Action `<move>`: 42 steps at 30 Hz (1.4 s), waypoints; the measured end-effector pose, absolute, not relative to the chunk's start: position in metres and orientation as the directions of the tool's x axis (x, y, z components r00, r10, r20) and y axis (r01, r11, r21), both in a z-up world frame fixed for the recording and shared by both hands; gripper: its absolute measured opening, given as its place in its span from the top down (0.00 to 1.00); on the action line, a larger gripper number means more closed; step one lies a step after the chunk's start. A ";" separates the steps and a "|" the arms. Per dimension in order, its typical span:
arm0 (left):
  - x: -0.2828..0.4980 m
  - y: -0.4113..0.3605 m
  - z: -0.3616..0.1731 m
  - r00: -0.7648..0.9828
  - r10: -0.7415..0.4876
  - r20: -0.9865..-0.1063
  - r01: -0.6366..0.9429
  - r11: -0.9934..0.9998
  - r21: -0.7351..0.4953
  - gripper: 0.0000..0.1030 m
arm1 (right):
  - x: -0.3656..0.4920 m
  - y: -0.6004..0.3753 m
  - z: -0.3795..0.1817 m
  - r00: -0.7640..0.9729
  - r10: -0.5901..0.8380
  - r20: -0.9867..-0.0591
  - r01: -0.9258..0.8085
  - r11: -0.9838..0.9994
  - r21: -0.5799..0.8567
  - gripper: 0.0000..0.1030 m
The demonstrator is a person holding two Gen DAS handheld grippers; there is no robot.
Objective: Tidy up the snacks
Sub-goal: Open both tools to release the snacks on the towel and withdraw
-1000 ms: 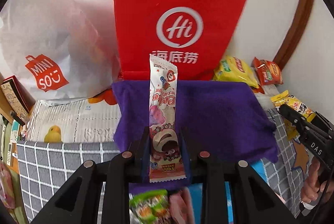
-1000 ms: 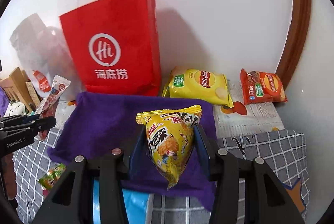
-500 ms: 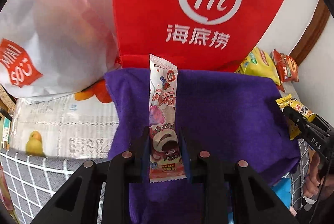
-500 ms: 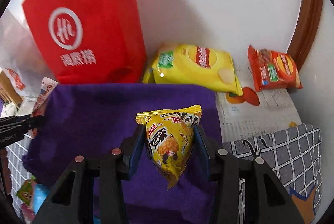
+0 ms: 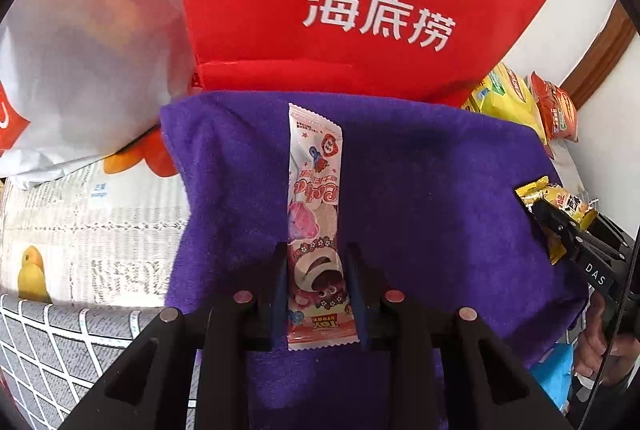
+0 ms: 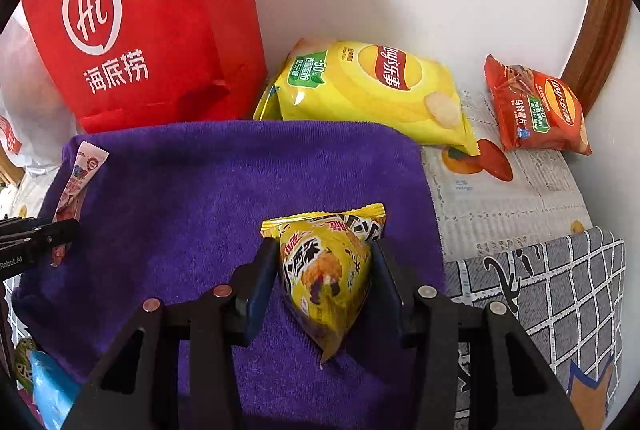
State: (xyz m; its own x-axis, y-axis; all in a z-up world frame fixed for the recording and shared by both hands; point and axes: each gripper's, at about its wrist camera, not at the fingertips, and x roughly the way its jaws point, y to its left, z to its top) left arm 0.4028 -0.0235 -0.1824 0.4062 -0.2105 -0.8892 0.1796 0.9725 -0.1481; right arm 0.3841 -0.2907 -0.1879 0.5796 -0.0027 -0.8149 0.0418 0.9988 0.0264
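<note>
Both grippers lower over purple towel (image 5: 420, 189), pink-white stick packet (image 5: 316, 222), yellow pouch (image 6: 328, 270)

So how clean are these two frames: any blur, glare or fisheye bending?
Left wrist: sharp, the red bag bulges from fisheye, black vignette at the corners. Right wrist: sharp too, slight glare on the yellow chip bag, wall shadow behind the bags.
</note>
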 end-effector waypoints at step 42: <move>0.153 -0.022 -0.072 0.601 -0.230 -0.766 0.223 0.968 -0.115 0.34 | 0.136 -0.281 -0.072 0.693 -0.147 -0.706 0.193 0.981 -0.015 0.10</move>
State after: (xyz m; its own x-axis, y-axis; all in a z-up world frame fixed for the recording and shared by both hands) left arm 0.1534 -0.0218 -0.0720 0.6006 -0.2298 -0.7658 0.2232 0.9679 -0.1154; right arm 0.1357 -0.2807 -0.0722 0.6930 -0.1467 -0.7058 0.1929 0.9811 -0.0146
